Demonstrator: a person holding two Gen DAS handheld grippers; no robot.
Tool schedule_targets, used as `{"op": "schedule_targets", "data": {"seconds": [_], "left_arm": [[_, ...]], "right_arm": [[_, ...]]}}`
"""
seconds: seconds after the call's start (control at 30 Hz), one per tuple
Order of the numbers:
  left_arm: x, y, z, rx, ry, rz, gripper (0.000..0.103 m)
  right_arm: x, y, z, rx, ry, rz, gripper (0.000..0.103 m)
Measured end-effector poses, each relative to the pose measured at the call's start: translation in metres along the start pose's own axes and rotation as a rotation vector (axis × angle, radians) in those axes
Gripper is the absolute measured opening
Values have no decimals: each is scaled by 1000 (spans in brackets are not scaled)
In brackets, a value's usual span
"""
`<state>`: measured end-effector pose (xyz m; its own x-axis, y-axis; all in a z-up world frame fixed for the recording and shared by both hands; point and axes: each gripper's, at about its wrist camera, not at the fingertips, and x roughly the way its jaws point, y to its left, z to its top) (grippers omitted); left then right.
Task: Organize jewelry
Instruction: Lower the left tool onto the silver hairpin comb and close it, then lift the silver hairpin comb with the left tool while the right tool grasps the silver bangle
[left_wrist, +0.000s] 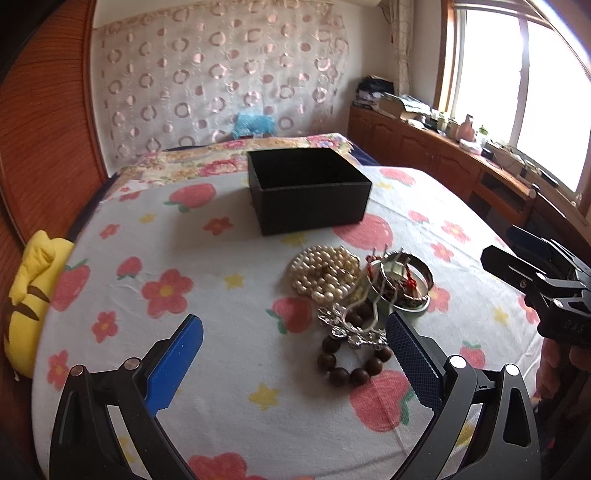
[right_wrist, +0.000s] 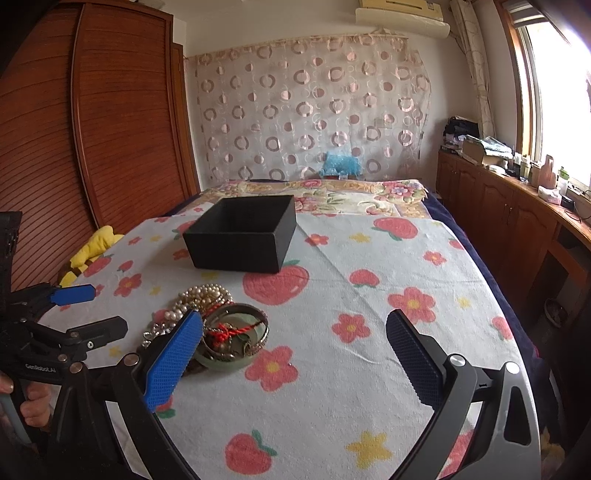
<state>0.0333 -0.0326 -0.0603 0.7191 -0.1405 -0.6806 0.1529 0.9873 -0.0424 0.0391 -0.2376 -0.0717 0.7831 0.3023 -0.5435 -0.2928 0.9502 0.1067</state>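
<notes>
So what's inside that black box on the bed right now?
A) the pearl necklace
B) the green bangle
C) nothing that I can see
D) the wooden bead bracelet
C: the black box stands open with only its dark inside showing, while the pearl necklace, wooden bead bracelet and green bangle all lie in a heap on the sheet in front of it.

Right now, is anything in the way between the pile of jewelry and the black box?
Nothing visible is. The jewelry pile lies on the bedsheet just in front of the open black box, with only bare flowered sheet between them. Both claws, left and right, are open, holding nothing.
</notes>
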Motion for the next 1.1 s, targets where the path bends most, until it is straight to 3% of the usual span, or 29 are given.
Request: {"op": "schedule_targets", "data": {"seconds": [0.33, 0.63, 0.67, 0.7, 1.1], "left_arm": [[30, -25, -2, 80, 88, -110, 94], [46, -30, 3, 89, 126, -157, 66], [47, -30, 3, 85, 129, -159, 58], [46, -29, 4, 76, 124, -165, 56], [7, -6, 5, 55, 38, -139, 56]], "right_arm": [[7, -12, -10, 12, 30, 6, 99], [8, -14, -11, 19, 36, 17, 99], [7, -14, -12, 19, 36, 18, 99], [7, -14, -12, 19, 37, 18, 99], [11, -11, -12, 9, 41, 21, 99]]}}
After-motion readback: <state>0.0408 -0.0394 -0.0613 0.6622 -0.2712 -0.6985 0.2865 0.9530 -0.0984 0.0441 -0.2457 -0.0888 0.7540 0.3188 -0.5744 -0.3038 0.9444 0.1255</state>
